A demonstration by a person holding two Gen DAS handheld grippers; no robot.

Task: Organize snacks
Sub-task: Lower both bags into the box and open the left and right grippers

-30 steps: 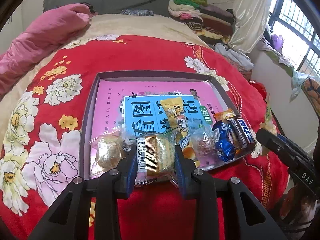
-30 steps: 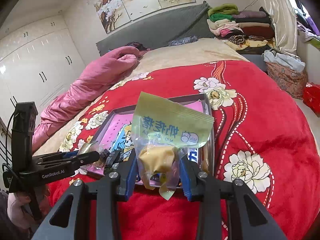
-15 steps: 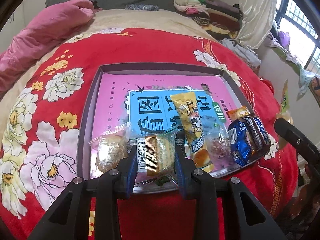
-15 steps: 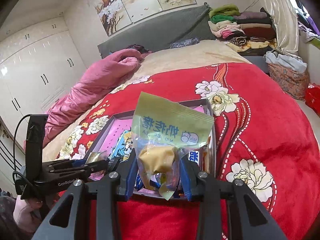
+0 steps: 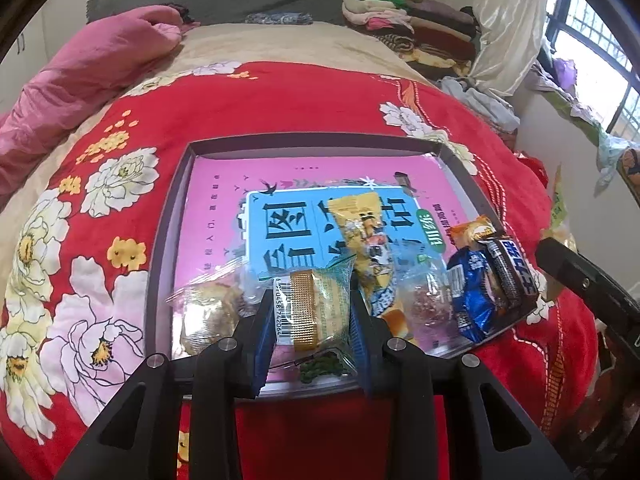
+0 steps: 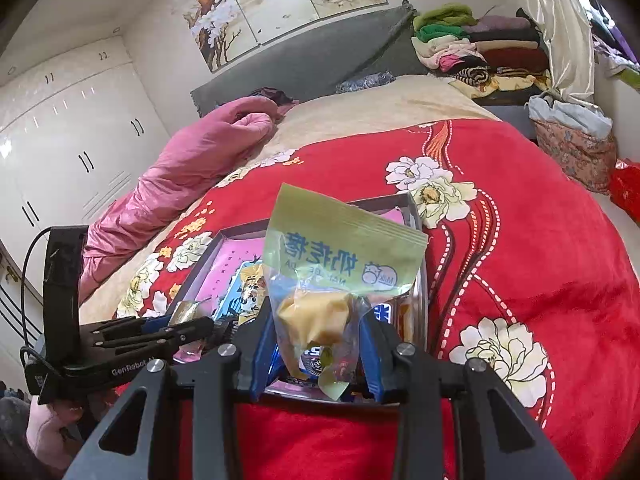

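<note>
Two hand-held black tongs work over a shallow grey tray lying on a bed with a red flowered blanket.

In the left wrist view, the left tongs, at 6 o'clock, are closed on a clear-wrapped round pastry with a gold band and barcode label, held over the tray's near edge. Inside the tray lies a pink book with a blue-covered book on top. Along the near side sit more snacks: a clear-wrapped pale pastry at 8 o'clock, a long yellow packet just right of the tongs, a clear packet with a brownish piece, then blue foil packets at 3 o'clock.

In the right wrist view, the right tongs grip a pale green bag holding a yellow chunk, upright above the tray's near right corner. The left tongs show at 8 o'clock.
</note>
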